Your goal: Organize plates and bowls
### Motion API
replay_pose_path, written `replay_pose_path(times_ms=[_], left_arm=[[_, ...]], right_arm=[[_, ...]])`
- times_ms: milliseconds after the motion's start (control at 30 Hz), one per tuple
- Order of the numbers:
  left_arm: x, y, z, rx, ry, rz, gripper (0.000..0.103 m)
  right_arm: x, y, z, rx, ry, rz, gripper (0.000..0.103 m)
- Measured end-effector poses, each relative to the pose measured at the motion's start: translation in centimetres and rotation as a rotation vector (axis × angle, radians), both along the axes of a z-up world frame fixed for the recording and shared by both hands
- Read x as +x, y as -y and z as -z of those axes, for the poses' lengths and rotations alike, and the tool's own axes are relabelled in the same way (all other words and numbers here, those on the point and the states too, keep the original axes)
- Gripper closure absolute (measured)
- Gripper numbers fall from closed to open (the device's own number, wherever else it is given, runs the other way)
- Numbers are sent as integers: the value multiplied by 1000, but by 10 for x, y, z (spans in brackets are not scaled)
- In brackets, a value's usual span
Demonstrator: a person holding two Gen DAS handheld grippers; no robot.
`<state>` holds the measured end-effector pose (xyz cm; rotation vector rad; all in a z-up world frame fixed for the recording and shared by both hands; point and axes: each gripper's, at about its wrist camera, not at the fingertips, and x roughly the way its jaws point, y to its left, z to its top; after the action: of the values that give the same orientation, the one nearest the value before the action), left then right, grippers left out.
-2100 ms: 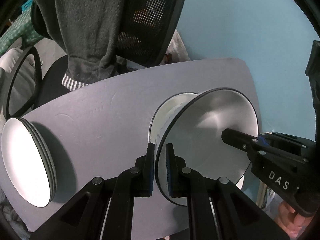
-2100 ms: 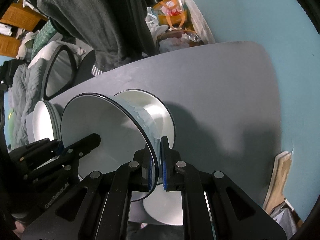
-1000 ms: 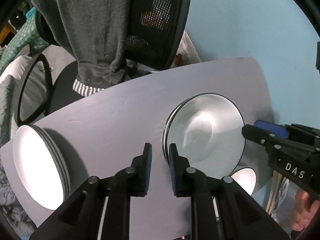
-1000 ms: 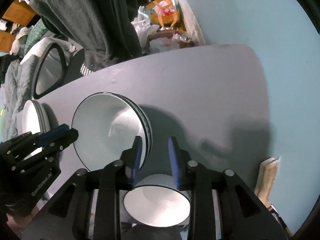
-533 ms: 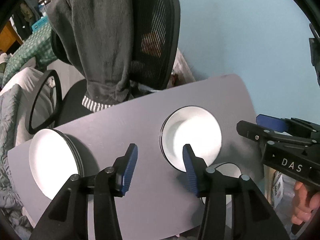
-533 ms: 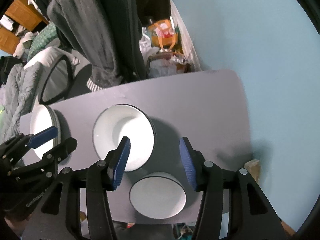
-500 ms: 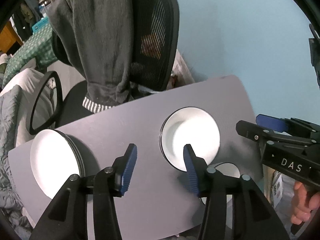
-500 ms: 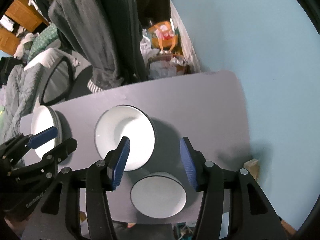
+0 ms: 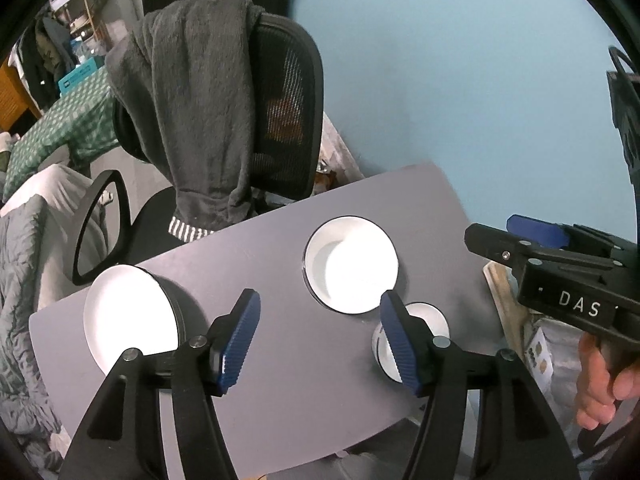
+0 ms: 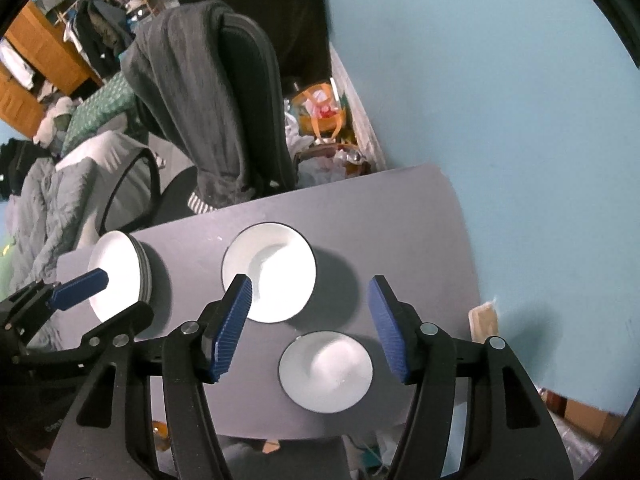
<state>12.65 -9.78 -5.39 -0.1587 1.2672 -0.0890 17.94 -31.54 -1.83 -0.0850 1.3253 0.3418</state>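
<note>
A stack of white black-rimmed plates (image 9: 352, 264) (image 10: 269, 273) lies in the middle of the grey table (image 9: 280, 380) (image 10: 400, 224). A second stack of white plates (image 9: 130, 316) (image 10: 118, 276) sits at the table's left end. A small white bowl (image 9: 416, 334) (image 10: 326, 372) stands near the front edge. My left gripper (image 9: 320, 336) is open and empty, high above the table. My right gripper (image 10: 312, 324) is open and empty, also held high; it shows at the right of the left wrist view (image 9: 520, 236).
A black mesh office chair (image 9: 280, 120) draped with a dark grey towel (image 9: 200, 112) stands behind the table. A blue wall (image 10: 500, 100) runs along the right. Bedding and clutter lie on the left, and bags sit on the floor by the wall.
Both grippers let go of the plate, which now lies on the middle stack. Both opened wide and pulled up and back from the table.
</note>
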Motion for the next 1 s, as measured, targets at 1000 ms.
replay_pose_path(times_ms=[1000], left_arm=[[-36, 37, -37, -94, 71, 171, 33]], right_arm=[[-65, 57, -46, 20, 83, 214, 40]])
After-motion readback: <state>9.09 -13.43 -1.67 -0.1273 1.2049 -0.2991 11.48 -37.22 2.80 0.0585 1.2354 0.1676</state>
